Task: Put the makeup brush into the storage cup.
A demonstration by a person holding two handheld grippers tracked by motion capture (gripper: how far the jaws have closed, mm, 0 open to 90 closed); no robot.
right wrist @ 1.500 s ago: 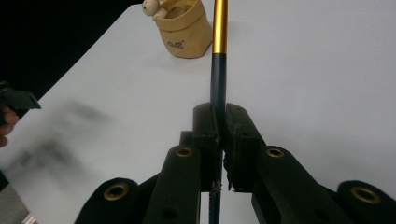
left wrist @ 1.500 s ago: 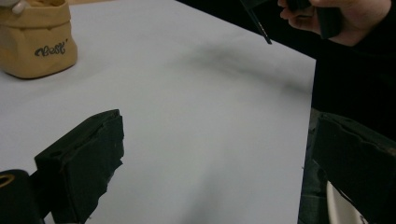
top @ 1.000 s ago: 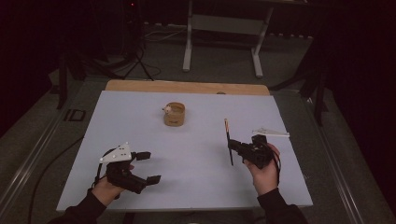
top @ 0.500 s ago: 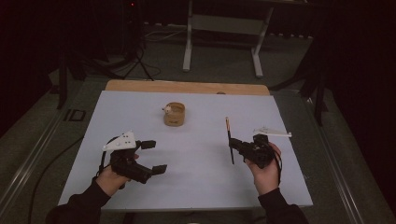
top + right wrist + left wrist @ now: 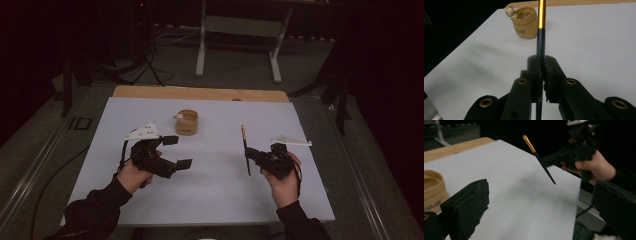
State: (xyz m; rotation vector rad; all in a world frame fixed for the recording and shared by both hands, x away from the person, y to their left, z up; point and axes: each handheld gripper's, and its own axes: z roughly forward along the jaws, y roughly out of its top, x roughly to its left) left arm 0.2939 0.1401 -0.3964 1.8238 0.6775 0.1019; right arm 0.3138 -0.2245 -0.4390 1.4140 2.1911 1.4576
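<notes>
Two grippers over a white table (image 5: 210, 195).
The left gripper (image 5: 177, 151) has its jaws spread wide. The right gripper (image 5: 248, 153) pinches a thin brush (image 5: 245, 147) near a small cup (image 5: 187, 122).

Tan cup (image 5: 187, 123) upper centre; dark-blue brush (image 5: 540, 41) with gold ferrule; black grippers (image 5: 177, 151); pale blue-white table (image 5: 215, 195), wooden far edge.

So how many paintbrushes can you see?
1. The paintbrush is pinched in the right claw, held above the white table, right of the little cup. Nothing suggests another, though the cup's inside is hard to see.
</notes>
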